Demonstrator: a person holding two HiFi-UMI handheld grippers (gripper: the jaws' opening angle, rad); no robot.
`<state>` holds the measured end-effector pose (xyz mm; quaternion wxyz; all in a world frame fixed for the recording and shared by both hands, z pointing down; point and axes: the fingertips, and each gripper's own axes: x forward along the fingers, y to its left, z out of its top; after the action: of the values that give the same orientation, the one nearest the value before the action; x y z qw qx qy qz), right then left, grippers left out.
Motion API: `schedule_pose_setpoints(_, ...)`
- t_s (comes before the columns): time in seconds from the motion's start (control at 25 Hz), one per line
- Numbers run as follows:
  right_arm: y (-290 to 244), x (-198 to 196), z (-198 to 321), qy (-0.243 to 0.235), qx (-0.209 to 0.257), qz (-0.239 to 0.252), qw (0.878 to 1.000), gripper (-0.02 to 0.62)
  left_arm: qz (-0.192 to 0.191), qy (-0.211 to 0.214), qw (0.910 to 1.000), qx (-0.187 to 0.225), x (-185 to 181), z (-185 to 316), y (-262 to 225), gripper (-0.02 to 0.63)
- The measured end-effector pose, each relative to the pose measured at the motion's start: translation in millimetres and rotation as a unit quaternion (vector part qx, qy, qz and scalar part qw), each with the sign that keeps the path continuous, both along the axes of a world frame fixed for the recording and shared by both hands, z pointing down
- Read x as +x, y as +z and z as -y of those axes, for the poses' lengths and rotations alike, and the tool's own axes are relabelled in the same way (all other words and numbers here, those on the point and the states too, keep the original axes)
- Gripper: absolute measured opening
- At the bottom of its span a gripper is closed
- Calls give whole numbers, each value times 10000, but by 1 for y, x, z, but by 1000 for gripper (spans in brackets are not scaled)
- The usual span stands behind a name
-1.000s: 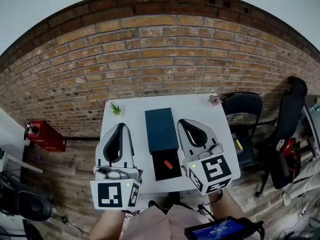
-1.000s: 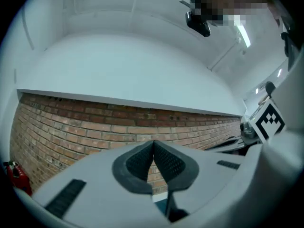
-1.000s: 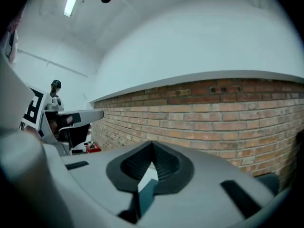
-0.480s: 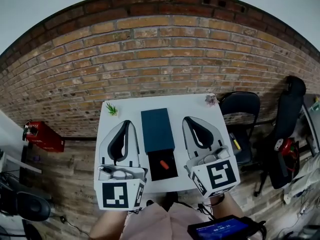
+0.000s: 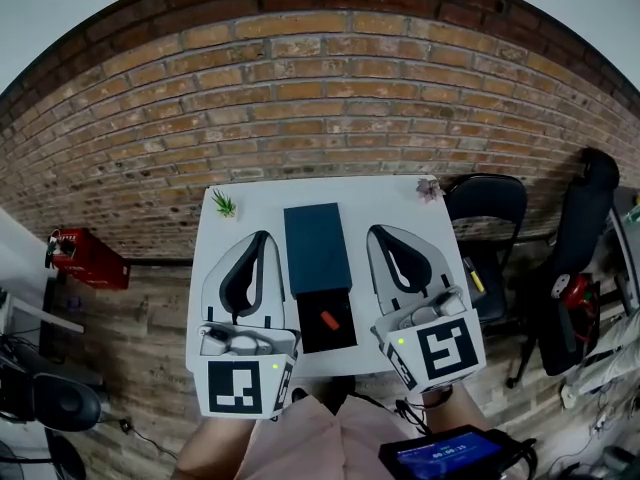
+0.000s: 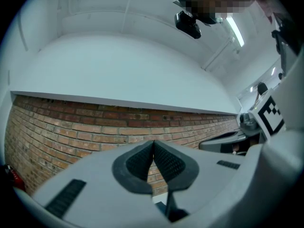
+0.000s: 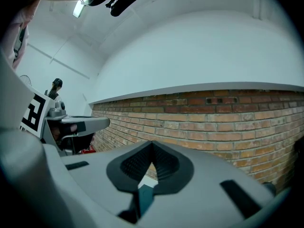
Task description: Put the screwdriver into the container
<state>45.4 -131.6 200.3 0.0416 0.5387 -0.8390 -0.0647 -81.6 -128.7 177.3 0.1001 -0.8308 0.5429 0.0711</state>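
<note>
My left tool [image 5: 262, 237] edged toward the container [image 5: 342, 338]; it and my right tool [image 5: 379, 232] are closed, empty. The screwdriver [image 5: 329, 320] looks light and stiff; I'd pinch its handle.

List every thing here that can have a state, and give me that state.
Left claw: shut, empty.
Right claw: shut, empty.
Container: open, with the teal cover lying just beyond it on the table.
Screwdriver: lying inside the container.

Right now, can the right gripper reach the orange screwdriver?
Probably yes: the screwdriver lies uncovered in the open black tray, and nothing stands between it and the right gripper, whose jaws are shut.
</note>
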Motion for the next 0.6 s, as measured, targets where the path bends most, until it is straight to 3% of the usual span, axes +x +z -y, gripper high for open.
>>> schedule_pose_setpoints(0.6,6,-7,6,-70,-82,12,9999,-2,-11,-38,10000,-30,-5,3,6,12)
